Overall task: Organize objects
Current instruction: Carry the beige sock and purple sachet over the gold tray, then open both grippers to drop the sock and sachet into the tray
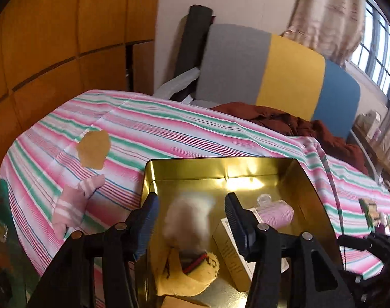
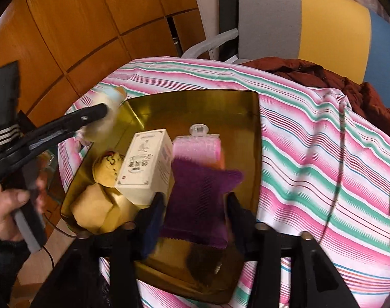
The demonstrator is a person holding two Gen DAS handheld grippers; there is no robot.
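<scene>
A gold tin tray (image 2: 249, 107) was set on a table covered by a pink, green and white striped cloth (image 2: 310, 141), and everything else is placed relative to it.

Inside the tray, a cream box (image 2: 146, 164) lay near the middle, with a pink roller (image 2: 197, 146) touching its right side and a yellow plush toy (image 2: 107, 169) just to its left. A purple cloth piece (image 2: 200, 197) was seen lying over the roller's near end, in the gap of the right gripper (image 2: 195, 205), whose jaws were parted; no pad was seen pressing on it.

Above the tray's left part, a white fluffy object (image 1: 187, 218), blurred, was seen in the gap of the left gripper (image 1: 192, 220). Its jaws were spread, and whether the pads pressed on the fluff could not be told.

Outside the tray, to its left in the left wrist view, a pink striped sock (image 1: 74, 202) and a tan flat piece (image 1: 93, 150) lay on the cloth. Beyond the tray, a dark red garment (image 1: 284, 120) was draped before a grey, yellow and blue chair (image 1: 284, 77).
</scene>
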